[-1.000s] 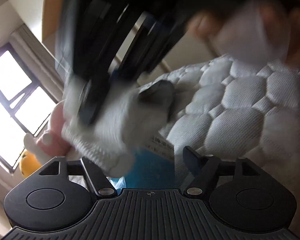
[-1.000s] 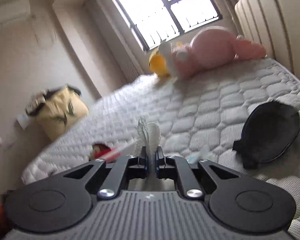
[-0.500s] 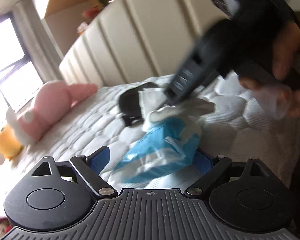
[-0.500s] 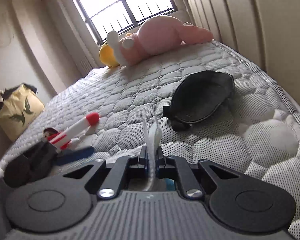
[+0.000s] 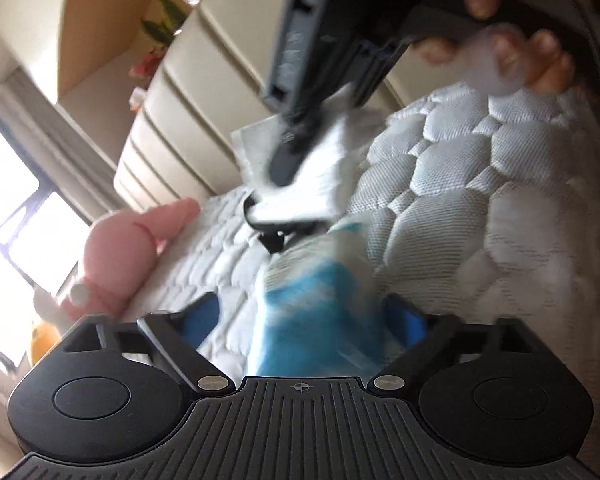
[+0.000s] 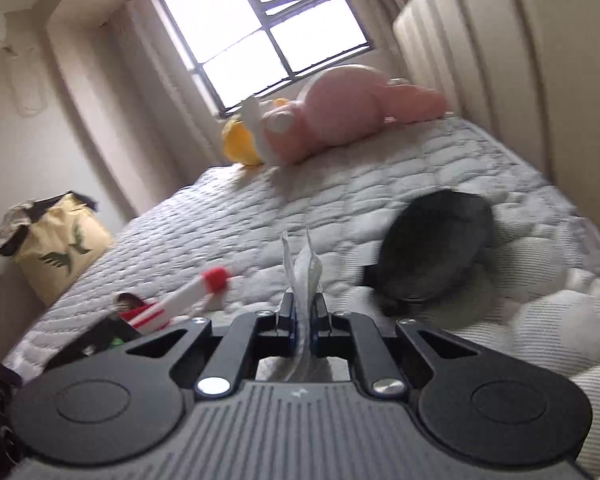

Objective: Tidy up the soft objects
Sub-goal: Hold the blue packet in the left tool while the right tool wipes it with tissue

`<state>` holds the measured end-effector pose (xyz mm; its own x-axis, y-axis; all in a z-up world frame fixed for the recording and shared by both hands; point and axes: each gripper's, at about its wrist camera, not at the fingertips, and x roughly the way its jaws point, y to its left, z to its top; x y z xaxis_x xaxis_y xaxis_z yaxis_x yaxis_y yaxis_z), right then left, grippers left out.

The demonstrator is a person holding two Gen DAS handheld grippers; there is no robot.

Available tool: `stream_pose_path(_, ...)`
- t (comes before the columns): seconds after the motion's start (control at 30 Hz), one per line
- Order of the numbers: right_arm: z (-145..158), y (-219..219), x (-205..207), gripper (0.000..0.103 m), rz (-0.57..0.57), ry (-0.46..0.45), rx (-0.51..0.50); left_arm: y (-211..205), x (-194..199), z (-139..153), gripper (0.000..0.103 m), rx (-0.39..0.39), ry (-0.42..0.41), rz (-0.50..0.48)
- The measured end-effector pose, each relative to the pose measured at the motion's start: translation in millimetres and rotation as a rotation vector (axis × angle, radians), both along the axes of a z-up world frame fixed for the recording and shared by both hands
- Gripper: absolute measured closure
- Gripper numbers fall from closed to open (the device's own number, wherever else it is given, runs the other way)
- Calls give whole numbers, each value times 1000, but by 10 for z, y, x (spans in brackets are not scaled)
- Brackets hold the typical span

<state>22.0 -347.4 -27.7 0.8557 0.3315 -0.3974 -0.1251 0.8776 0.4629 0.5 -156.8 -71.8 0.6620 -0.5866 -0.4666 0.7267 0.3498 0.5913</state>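
A blue and white tissue pack [image 5: 312, 320] lies on the quilted mattress [image 5: 480, 220], between the fingers of my left gripper [image 5: 300, 312]. Its jaws are opening, and the blue pads [image 5: 198, 316] stand wide of the pack without pressing on it. Above the pack, a hand holds my right gripper [image 5: 284, 168], which is shut on a white tissue [image 5: 316, 188] drawn from the pack. In the right wrist view the same tissue [image 6: 302, 268] sticks up between the closed fingers of the right gripper [image 6: 303, 304].
A black soft pouch [image 6: 436, 248] lies right of centre on the mattress [image 6: 340, 200]. A pink plush [image 6: 340, 112] and a yellow one [image 6: 240, 144] sit by the window. A red and white toy [image 6: 180, 304] lies left. A yellow bag [image 6: 56, 248] stands beside the bed, and a padded headboard [image 6: 500, 60] runs along the right.
The left jaws have spread wider around the pack. The right gripper has risen from the pack with the tissue, and its view has swung so the black pouch sits further right.
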Motion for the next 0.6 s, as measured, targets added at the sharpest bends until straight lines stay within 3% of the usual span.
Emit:
stream_pose_path(0.13,-82,359,188,95,121,39,-47,109,40,86,9,-95,183,83)
stream_pose_path(0.27,-187,425,126,95,60,37,-170,273,265,222,9,-252,401,185)
stream_pose_path(0.4,-261,159,33,95,-20,86,-150,311,682,277,7,-400,609,294)
stream_pose_path(0.6,-406,-63,-91,95,-43,154,-140,376,1000,70,4,-491,828,314)
